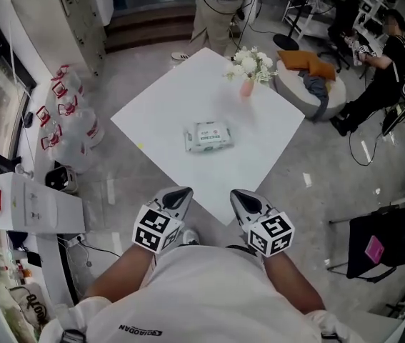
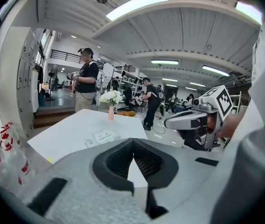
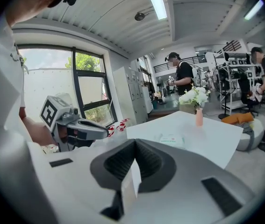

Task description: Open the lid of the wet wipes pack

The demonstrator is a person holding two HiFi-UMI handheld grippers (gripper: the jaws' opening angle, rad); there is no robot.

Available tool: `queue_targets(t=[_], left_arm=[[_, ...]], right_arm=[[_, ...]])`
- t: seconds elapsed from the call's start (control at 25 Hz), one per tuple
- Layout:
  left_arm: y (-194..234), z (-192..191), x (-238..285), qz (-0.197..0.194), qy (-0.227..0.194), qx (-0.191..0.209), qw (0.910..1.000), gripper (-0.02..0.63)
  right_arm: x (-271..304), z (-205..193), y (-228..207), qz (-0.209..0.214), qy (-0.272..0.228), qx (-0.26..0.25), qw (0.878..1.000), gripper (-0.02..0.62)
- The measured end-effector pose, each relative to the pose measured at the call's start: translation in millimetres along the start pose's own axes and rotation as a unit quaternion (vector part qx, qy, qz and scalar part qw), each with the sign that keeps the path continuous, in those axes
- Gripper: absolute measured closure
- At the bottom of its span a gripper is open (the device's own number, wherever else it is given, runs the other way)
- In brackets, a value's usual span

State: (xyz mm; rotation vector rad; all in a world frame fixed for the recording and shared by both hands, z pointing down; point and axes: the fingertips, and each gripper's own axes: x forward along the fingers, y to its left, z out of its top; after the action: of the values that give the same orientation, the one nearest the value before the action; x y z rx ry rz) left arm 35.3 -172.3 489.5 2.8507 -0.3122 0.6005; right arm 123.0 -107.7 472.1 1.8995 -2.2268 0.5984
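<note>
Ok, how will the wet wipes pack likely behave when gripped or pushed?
The wet wipes pack looks like a soft film pouch, so it probably dents under a pinch. It lies flat, so rolling or tipping seems unlikely. On the smooth white table it may slide or lift if tugged.

The white square worktop [image 1: 166, 113] looks smooth and matt, the white-and-green soft plastic wipes pack [image 1: 208, 136] at its middle faintly glossy, the grey floor [image 1: 138, 77] polished.
</note>
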Motion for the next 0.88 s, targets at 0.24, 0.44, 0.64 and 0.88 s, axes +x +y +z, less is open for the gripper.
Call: queue_targets(t=[0.24, 0.44, 0.64, 0.88], left_arm=[[8.1, 6.7, 14.3, -0.019, 0.001, 0.006, 0.9998, 0.600], [10.1, 6.8, 22.0, -0.020, 0.002, 0.000, 0.9998, 0.600], [14.2, 10.3, 29.5, -0.004, -0.004, -0.006, 1.0000, 0.600], [19.9, 16.1, 32.9, 0.036, -0.009, -0.025, 0.9990, 0.600]], right_arm=[[7.0, 2.2, -13.8, -0.018, 0.006, 0.007, 1.000, 0.589], [8.9, 6.7, -21.6, -0.019, 0.007, 0.006, 1.000, 0.589], [14.1, 10.8, -33.5, -0.008, 0.006, -0.002, 1.000, 0.589], [28.4, 20.3, -49.5, 0.028, 0.018, -0.011, 0.999, 0.589]])
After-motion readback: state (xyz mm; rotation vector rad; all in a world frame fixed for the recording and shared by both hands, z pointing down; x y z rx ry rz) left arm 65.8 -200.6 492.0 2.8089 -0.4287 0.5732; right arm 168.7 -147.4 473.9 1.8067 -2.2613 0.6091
